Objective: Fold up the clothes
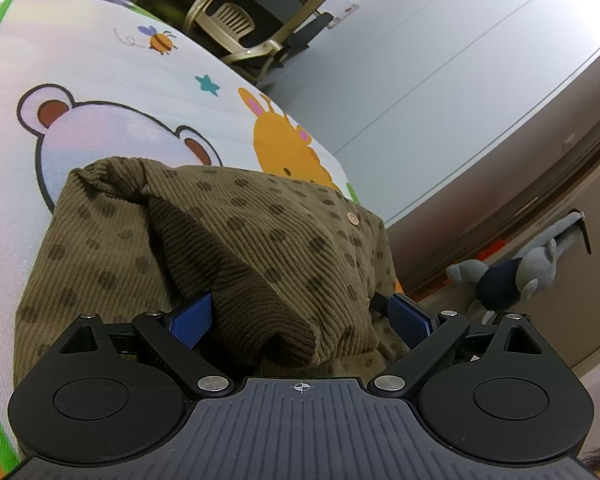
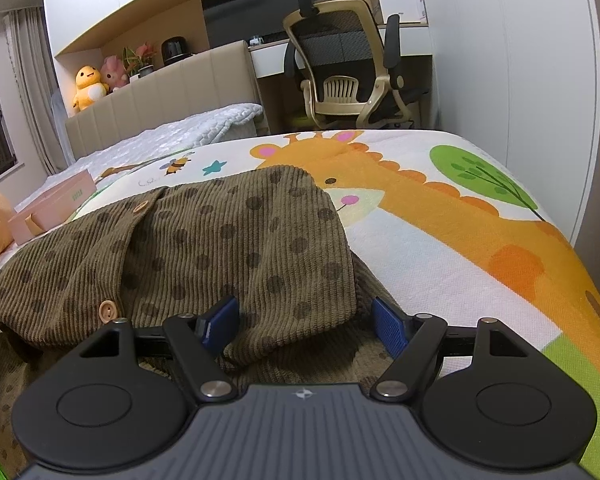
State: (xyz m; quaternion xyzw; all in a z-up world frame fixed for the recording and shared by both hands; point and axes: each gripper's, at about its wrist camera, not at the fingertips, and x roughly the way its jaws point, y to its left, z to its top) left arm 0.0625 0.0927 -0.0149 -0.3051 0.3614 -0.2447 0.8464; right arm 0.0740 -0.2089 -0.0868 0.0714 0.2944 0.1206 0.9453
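Nearest the lens in both views: ribbed grey body, two black round pivots, two blue-padded fingers each. Left gripper (image 1: 300, 320) fingers spread wide, not clamped; bunched fold of one olive corduroy garment (image 1: 240, 248) lying between them, cloth against the left pad (image 1: 190, 322), right pad (image 1: 410, 320) just clear of it. One wooden button (image 1: 353, 219) beyond the right finger. Cartoon quilt (image 1: 100, 80) ahead of and left of the fingers; one grey plush toy (image 1: 504, 276) well off to the right. Right gripper (image 2: 304, 324) likewise wide apart, garment (image 2: 220, 240) humped between the pads, not pinched. Two wooden buttons left of the left finger (image 2: 216, 326). One pink box (image 2: 52, 204) far left; one office chair (image 2: 348, 68) straight ahead beyond the quilt (image 2: 440, 248).
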